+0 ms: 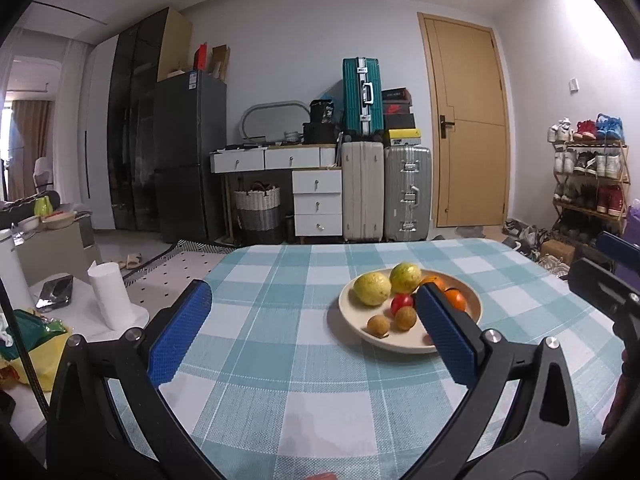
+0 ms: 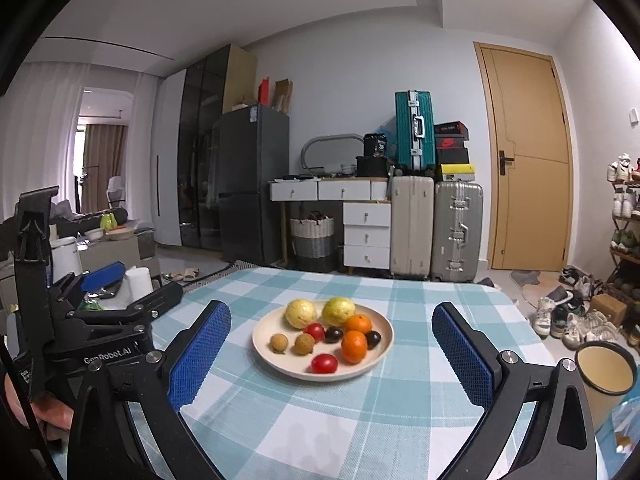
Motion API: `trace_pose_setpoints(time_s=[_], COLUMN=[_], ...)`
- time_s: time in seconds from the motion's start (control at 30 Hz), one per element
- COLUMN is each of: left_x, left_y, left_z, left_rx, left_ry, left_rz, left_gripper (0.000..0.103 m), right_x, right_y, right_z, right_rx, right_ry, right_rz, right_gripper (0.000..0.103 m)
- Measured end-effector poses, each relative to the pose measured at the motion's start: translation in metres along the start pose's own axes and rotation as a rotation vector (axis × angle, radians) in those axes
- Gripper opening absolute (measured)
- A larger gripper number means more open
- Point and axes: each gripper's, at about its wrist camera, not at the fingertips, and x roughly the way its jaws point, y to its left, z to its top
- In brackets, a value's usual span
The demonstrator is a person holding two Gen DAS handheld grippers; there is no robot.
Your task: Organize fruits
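A cream plate [image 2: 280,364] on the checked tablecloth holds two yellow guavas [image 2: 301,313], two oranges [image 2: 354,345], two red tomatoes [image 2: 324,363], two brown longans [image 2: 279,343] and two dark plums [image 2: 333,334]. My right gripper [image 2: 330,360] is open and empty, its blue pads either side of the plate, short of it. My left gripper [image 1: 312,336] is open and empty, left of the plate [image 1: 352,320]; its right pad [image 1: 446,338] hides part of the fruit. The left gripper also shows in the right wrist view [image 2: 100,304].
A cream enamel mug [image 2: 606,372] stands at the table's right edge beside a blue bag [image 2: 624,428]. A paper towel roll [image 1: 110,296] and snack packets sit on a low table to the left. Suitcases, drawers and a shoe rack stand beyond the table.
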Motion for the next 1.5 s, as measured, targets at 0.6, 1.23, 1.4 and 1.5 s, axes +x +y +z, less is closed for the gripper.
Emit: trace_pose_setpoints(time_s=[0.6, 1.23, 1.4, 1.5], left_x=[0.030, 0.028, 0.028, 0.028], left_y=[0.000, 0.007, 0.007, 0.007], left_z=[-0.014, -0.017, -0.018, -0.017], left_rx=[-0.006, -0.026, -0.025, -0.025], left_ry=[0.090, 0.084, 0.084, 0.083], left_rz=[-0.028, -0.023, -0.024, -0.024], left_gripper=[0.102, 0.102, 0.102, 0.102], right_x=[0.032, 0.029, 0.029, 0.030], right_y=[-0.007, -0.010, -0.010, -0.010], right_z=[-0.022, -0.021, -0.021, -0.022], right_rx=[0.005, 0.007, 0.007, 0.008], right_ry=[0.139, 0.119, 0.118, 0.119], right_rz=[-0.042, -0.049, -0.049, -0.049], right_gripper=[0.103, 0.103, 0.103, 0.103])
